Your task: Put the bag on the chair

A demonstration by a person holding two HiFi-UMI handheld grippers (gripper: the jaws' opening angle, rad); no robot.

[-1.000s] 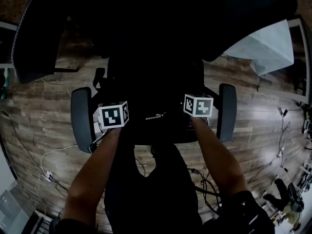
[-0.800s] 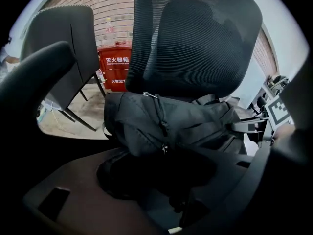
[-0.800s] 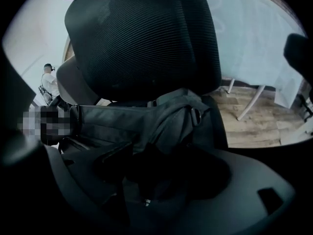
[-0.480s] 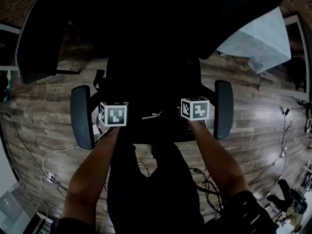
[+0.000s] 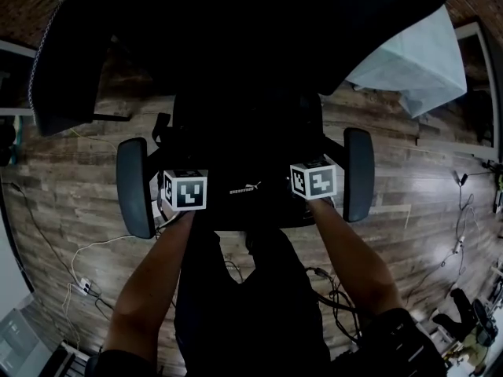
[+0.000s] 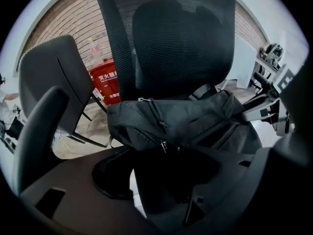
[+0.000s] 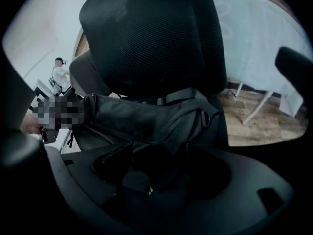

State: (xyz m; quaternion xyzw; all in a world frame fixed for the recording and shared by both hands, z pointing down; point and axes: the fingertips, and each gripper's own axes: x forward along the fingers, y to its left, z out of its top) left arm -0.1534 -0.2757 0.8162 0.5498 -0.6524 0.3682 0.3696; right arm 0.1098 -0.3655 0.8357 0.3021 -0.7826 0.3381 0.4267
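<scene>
A black bag (image 5: 247, 175) lies across the seat of a black office chair (image 5: 134, 187), against its mesh backrest (image 6: 181, 38). In the left gripper view the bag (image 6: 186, 119) fills the middle, zip pulls toward me. My left gripper (image 5: 192, 167) is at the bag's left end. Its jaws are opening and stand wide, with dark bag fabric in the gap and no pad seen pressing on it. My right gripper (image 5: 313, 162) is at the right end of the bag (image 7: 146, 119), its jaws also wide apart around dark fabric. The fingertips are lost in shadow in the head view.
A second dark chair (image 5: 67, 61) stands at the back left, with a red box (image 6: 108, 84) behind it. A table under a white cloth (image 5: 416, 65) is at the back right. Cables (image 5: 78, 265) trail over the wooden floor. A person (image 7: 61, 75) stands far off.
Both marker cubes have drawn slightly back toward me and lower in the head view. The bag stays on the seat.
</scene>
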